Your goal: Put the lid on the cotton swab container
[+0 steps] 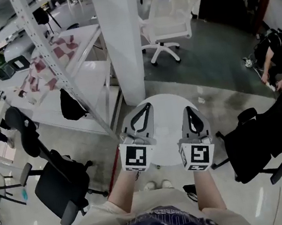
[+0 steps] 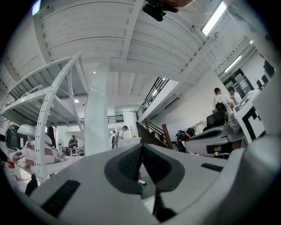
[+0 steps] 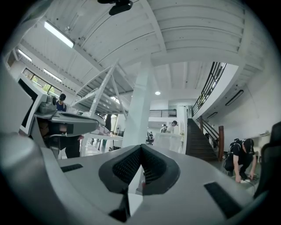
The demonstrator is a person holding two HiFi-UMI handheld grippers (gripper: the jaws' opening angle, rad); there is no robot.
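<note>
Cotton swab container and lid: neither can be made out in any view.

1. Left forearm [image 1: 122,186] and right forearm [image 1: 208,191] reach forward from the bottom edge of the head view toward the round white table [image 1: 167,110].
2. Left marker cube [image 1: 135,158] and right marker cube [image 1: 196,157] sit at the near edge of the table, side by side and apart.
3. Left gripper [image 1: 147,106] is held over the left half of the table. Its jaws are together at the tips and enclose only an open loop. The left gripper view confirms this: the tips meet and nothing is clamped.
4. Right gripper [image 1: 188,109] is held over the right half of the table, parallel to the left gripper and not touching it. Its jaws are likewise together at the tips, with nothing between them.
5. The table surface visible between and beyond the grippers is plain white.
6. A black office chair [image 1: 57,186] stands to the left of the table. A second black chair [image 1: 250,151] stands to its right.
7. A white pillar [image 1: 120,39] rises just beyond the table's far edge.
8. A white metal rack [image 1: 49,49] stands beyond the table to the left, beside the pillar.
9. A white mesh chair [image 1: 167,20] stands beyond the table, past the pillar.
10. A person [image 1: 276,59] crouches on the floor well to the right of the table.
</note>
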